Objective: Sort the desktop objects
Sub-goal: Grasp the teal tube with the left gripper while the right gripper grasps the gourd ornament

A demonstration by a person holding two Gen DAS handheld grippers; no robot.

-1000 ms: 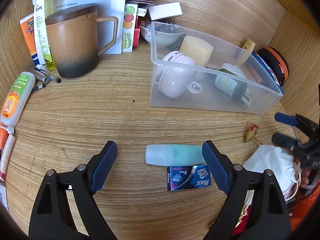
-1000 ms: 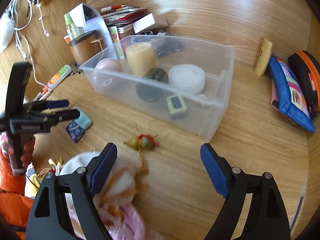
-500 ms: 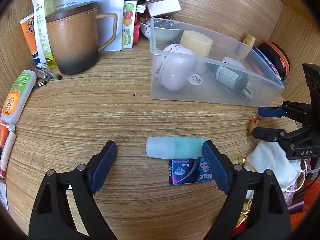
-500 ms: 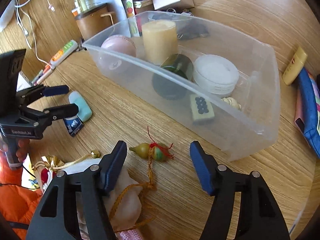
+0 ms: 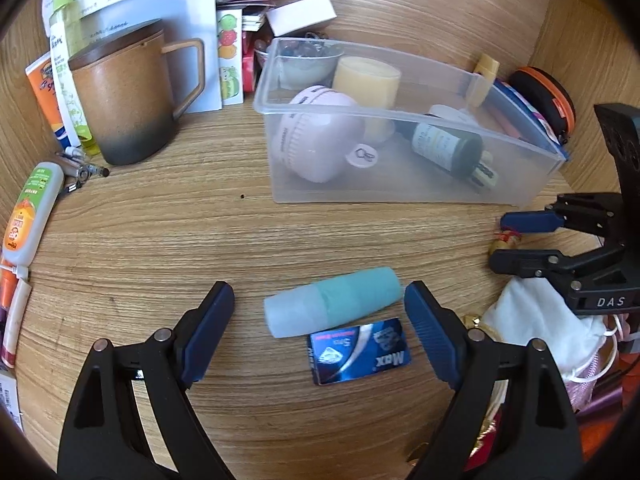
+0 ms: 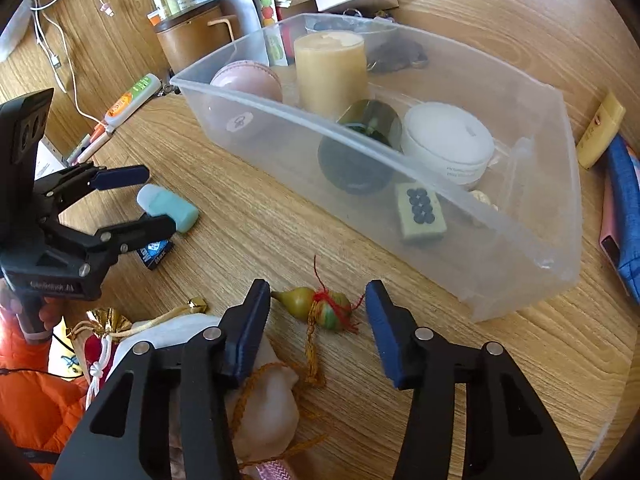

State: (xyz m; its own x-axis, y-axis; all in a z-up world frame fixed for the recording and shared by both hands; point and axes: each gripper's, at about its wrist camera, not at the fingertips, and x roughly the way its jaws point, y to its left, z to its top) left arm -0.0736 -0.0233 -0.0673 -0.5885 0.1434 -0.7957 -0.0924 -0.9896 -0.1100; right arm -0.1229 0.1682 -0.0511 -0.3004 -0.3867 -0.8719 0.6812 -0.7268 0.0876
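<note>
- The wooden bench (image 5: 160, 240) carried the whole job, its loose clutter spread around one container so each piece could be lifted and dropped in.
- A clear plastic bin (image 6: 520, 264) sat at mid-bench as the collecting point; it already held a pink round case (image 5: 316, 140), a yellow candle (image 6: 330, 68), a dark green bottle (image 5: 448, 148), a white jar (image 6: 446, 142) and a mahjong tile (image 6: 420, 210).
- A lidded brown mug (image 5: 120, 96) stood well apart from the bin, beside papers at the back wall.
- The left gripper (image 5: 320, 312) hung with jaws released, spread wide on either side of a teal tube (image 5: 332, 306) lying flat on the bench, apparently lined up to take it across its length.
- A blue card packet (image 5: 358, 350) lay touching the tube's near side, close enough to be nudged by a careless close.
- The right gripper (image 6: 318, 316) hovered with jaws released around a small gourd charm (image 6: 320, 308) with red thread, just in front of the bin; its cord trailed toward a white pouch (image 6: 264, 404), which could drag on lifting.
</note>
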